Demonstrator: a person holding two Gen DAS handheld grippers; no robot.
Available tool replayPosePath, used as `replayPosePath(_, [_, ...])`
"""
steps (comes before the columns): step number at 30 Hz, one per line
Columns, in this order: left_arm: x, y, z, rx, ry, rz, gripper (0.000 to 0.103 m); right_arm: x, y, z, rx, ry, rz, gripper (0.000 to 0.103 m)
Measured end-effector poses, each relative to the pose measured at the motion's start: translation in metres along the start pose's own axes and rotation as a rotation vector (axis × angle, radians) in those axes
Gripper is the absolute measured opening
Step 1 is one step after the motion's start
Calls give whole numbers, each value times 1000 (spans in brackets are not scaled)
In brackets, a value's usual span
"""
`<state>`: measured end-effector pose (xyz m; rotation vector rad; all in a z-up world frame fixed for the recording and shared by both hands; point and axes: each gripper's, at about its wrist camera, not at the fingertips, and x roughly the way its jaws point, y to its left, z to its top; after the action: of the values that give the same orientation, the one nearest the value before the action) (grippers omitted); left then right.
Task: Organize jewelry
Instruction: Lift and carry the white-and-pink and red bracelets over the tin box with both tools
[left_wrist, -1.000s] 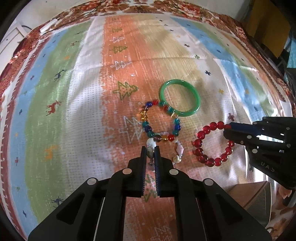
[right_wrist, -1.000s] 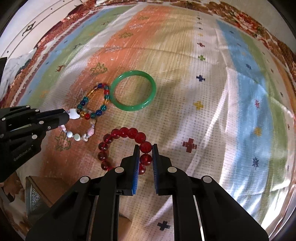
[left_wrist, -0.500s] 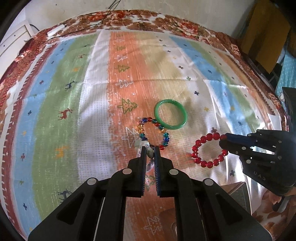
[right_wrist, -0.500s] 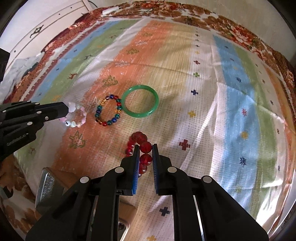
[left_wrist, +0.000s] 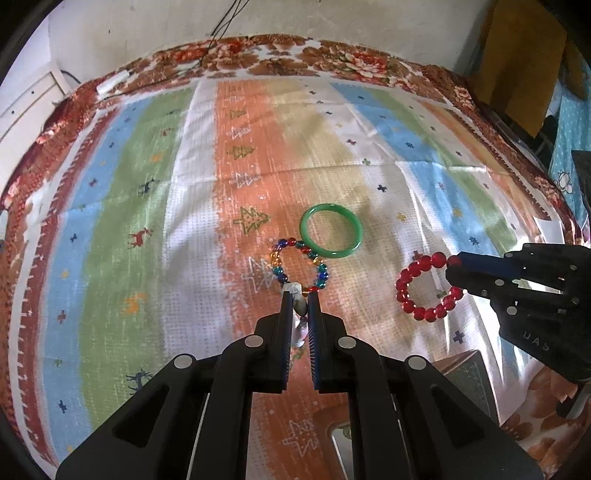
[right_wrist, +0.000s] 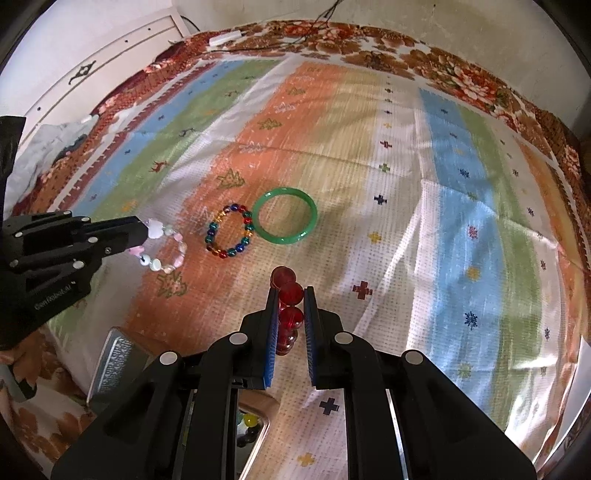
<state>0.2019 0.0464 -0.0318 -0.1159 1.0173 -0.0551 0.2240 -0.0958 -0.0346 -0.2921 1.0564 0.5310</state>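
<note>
Two bracelets are off the cloth now, one in each of our grippers.
On the left, our left gripper (left_wrist: 298, 295) is clamped on the pale shell bracelet (right_wrist: 164, 251); the multicoloured bracelet (left_wrist: 299, 266) and green bangle (left_wrist: 330, 229) remain lying on the striped cloth (left_wrist: 147, 184); on the right, our right gripper (right_wrist: 290, 295) pinches the red bead bracelet (left_wrist: 428, 286), lifted, likely bound for the box (right_wrist: 118, 365).

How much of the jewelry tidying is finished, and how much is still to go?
Little looks finished: an open box at the near edge shows a few beads inside. In hand: the left gripper is shut on the pale pink bracelet, and the right gripper on the red bead bracelet, both hanging off the cloth. Left: the multicolored bead bracelet and green bangle lie on the cloth.
</note>
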Motion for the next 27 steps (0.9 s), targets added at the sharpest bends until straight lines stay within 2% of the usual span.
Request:
replayPosePath(11, [-16,-22,-2,50,-42,21,8,-27,10,-1,-24,-59,2,14])
replayPosePath(27, [-49,-36,-15,62,-95,-15,8,-62,31,-10,-66,-137,35,14])
